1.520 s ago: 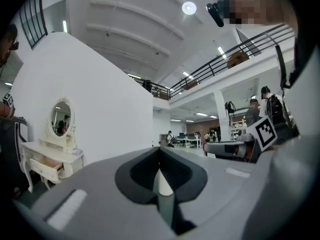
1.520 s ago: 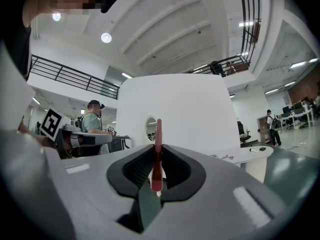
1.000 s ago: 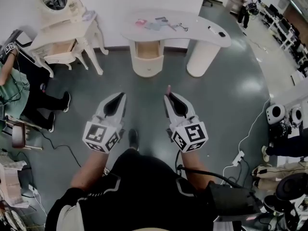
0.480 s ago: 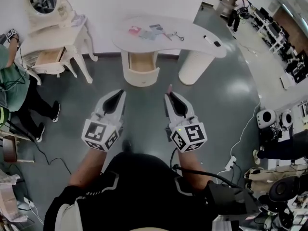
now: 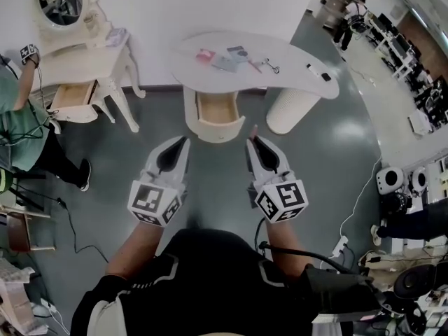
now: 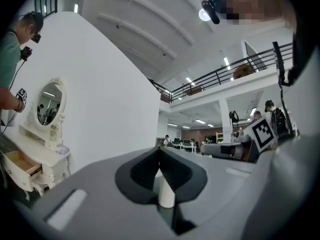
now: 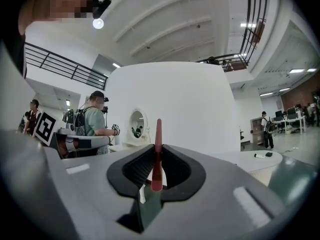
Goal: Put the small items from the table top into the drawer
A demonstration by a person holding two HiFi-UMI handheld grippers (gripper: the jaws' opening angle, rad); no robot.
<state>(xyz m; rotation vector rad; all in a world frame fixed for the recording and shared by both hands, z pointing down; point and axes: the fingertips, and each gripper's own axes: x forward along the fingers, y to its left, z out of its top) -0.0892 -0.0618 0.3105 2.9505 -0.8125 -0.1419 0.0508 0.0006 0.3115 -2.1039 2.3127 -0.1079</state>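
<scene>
Item: right gripper (image 5: 254, 144), jaws sitting clamped flat on a slender pink stick (image 7: 158, 134). The stick's long axis is running in line with the jaws, and its tip is poking forward past them toward the table (image 5: 294, 53). Destination: the drawer (image 5: 214, 112) is standing pulled open under the table top. It is lying ahead of both grippers, slightly to the left of the right gripper's line, well apart from it and about midway between the two. By judgement, the coming move is calling for a forward carry with a small leftward drift, so the stick is arriving lengthwise over the open drawer. Item: left gripper (image 5: 183, 141), jaws resting together with nothing between them, pointing forward beside the right one. Remaining stock: a pink card (image 5: 204, 54), grey-blue pieces (image 5: 231, 59) and a black object (image 5: 326, 76) are lying on the table top beyond the drawer.
</scene>
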